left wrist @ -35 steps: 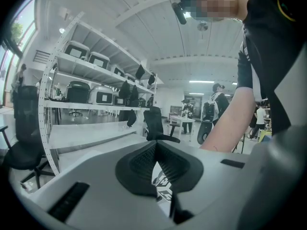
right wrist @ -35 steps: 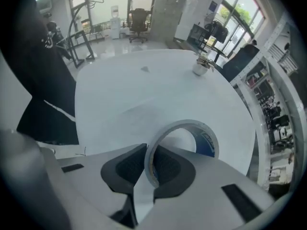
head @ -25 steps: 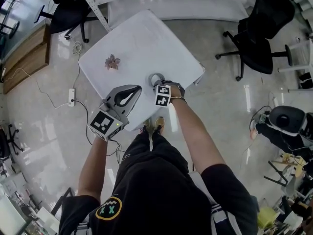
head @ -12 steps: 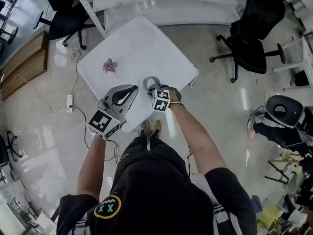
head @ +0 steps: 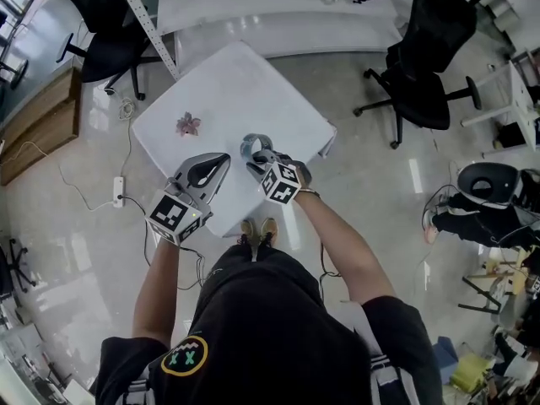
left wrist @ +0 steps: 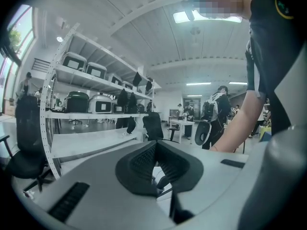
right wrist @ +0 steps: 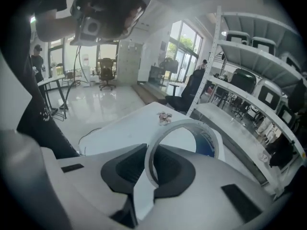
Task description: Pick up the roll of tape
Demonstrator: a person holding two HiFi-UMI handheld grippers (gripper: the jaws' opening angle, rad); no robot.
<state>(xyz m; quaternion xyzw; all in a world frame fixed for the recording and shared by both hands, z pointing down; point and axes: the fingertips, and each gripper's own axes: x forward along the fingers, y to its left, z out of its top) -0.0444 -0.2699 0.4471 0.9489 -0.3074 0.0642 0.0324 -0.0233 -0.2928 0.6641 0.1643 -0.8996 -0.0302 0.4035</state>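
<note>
One roll of tape (right wrist: pixel 209 139) is seen, pinched by its wall between the pads of the right hand-held gripper (head: pixel 261 159). The ring stands on edge and projects beyond the fingertips, apparently lifted off the white worktop (head: pixel 245 83) near the head view's centre. The left hand-held gripper (head: pixel 221 161), pressed together on nothing, is held just left of it. One small pinkish object (head: pixel 187 125) lies on the worktop at upper left.
</note>
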